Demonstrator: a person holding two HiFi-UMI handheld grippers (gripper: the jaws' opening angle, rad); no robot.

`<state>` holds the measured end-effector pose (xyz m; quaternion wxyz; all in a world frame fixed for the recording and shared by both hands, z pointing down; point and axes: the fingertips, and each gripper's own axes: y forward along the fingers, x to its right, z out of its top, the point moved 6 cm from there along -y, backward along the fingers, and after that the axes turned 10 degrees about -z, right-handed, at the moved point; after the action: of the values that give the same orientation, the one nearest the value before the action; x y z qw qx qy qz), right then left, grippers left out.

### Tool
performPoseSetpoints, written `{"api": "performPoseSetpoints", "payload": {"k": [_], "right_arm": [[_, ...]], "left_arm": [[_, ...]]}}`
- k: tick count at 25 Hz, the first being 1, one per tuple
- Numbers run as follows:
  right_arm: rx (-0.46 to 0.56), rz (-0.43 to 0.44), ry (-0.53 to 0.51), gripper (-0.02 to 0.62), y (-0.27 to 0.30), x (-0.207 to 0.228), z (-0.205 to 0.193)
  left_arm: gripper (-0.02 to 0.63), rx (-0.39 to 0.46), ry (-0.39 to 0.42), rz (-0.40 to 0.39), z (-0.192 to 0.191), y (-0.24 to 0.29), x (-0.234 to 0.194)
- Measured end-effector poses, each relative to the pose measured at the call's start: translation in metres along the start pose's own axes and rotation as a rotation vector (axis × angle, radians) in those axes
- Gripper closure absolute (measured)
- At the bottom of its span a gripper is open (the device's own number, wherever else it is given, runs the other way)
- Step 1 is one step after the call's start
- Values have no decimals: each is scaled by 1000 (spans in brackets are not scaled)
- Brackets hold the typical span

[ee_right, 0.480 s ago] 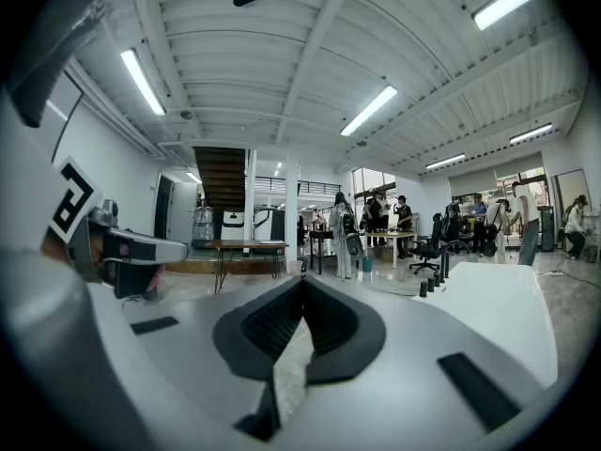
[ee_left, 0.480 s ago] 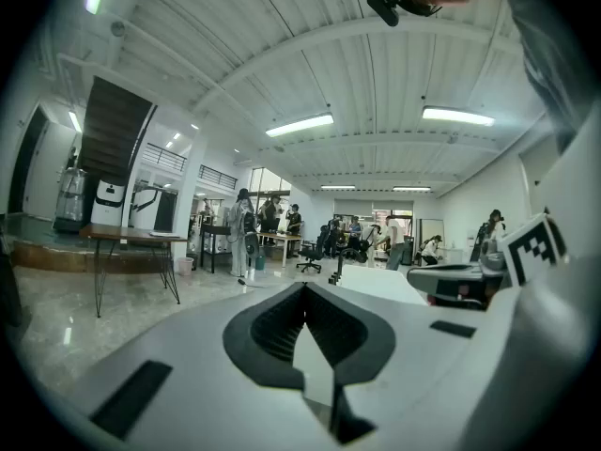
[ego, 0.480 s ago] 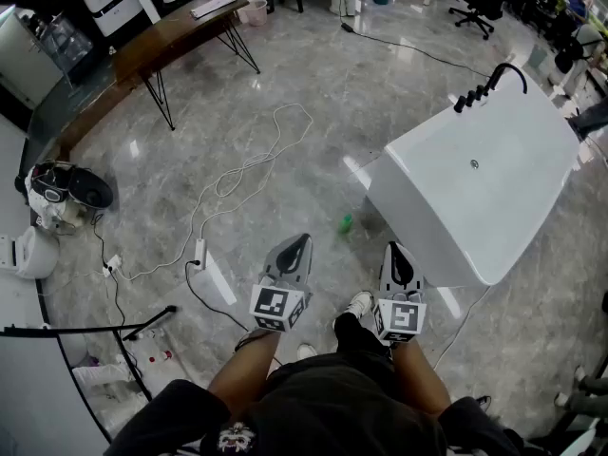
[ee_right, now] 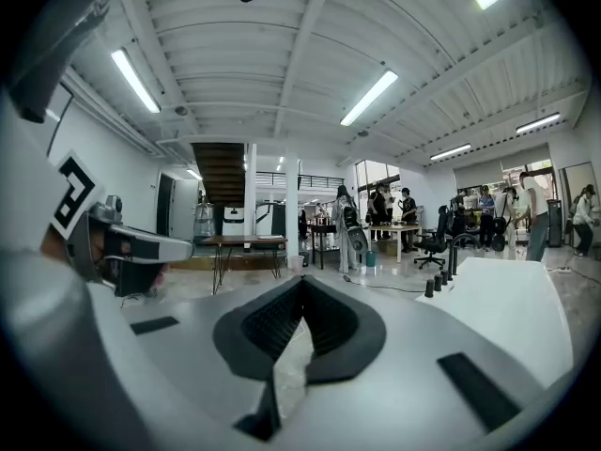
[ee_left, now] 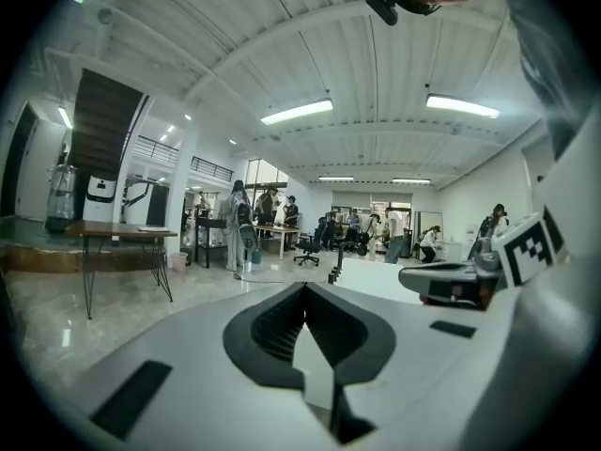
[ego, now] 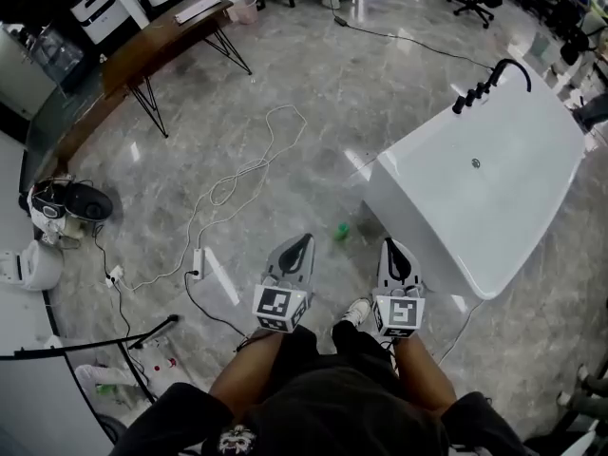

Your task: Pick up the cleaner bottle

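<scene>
A small green bottle [ego: 341, 229] stands on the grey marble floor beside the near corner of a white bathtub [ego: 494, 207]. Both grippers are held level at waist height, well above the floor and nearer to me than the bottle. My left gripper [ego: 302, 241] has its jaws together with nothing between them, as the left gripper view also shows [ee_left: 305, 286]. My right gripper [ego: 389, 246] is likewise shut and empty [ee_right: 302, 279]. The bottle lies between the two tips in the head view. Neither gripper view shows it.
The bathtub carries a black faucet [ego: 490, 79] on its far edge. A white cable [ego: 249, 167] and a power strip [ego: 202, 256] lie on the floor at left. A wooden table [ego: 157, 41] stands at far left. Several people stand far off [ee_left: 246, 222].
The view has shifted slightly; the green bottle sits a little closer to the gripper tips. Both grippers stay shut and level.
</scene>
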<state>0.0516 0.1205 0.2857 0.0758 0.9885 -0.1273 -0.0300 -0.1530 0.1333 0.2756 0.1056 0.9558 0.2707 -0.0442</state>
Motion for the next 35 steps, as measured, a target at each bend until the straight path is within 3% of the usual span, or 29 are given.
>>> {"api": "performPoseSetpoints", "payload": {"k": [6,16,21,29,35], "right_arm": [[-27,-19,3,578,34,1,-14],[-44,-162,7,578,80,-19,4],[-47,-225,28,578,104,-28,-10],[-88,-266,34,578,130,-16,-59],[-79,-302,54,578,162,9,-141]], "left_arm": [[600,-13,17,-34,-8,31,-19],[600,-41,33,-192,2,78,-80],[600,-71,67,-250,-10,100,-105],[600,-117,36,-253,-83,135,-123],[600,-122,32,-223,-169,173,-136]]}}
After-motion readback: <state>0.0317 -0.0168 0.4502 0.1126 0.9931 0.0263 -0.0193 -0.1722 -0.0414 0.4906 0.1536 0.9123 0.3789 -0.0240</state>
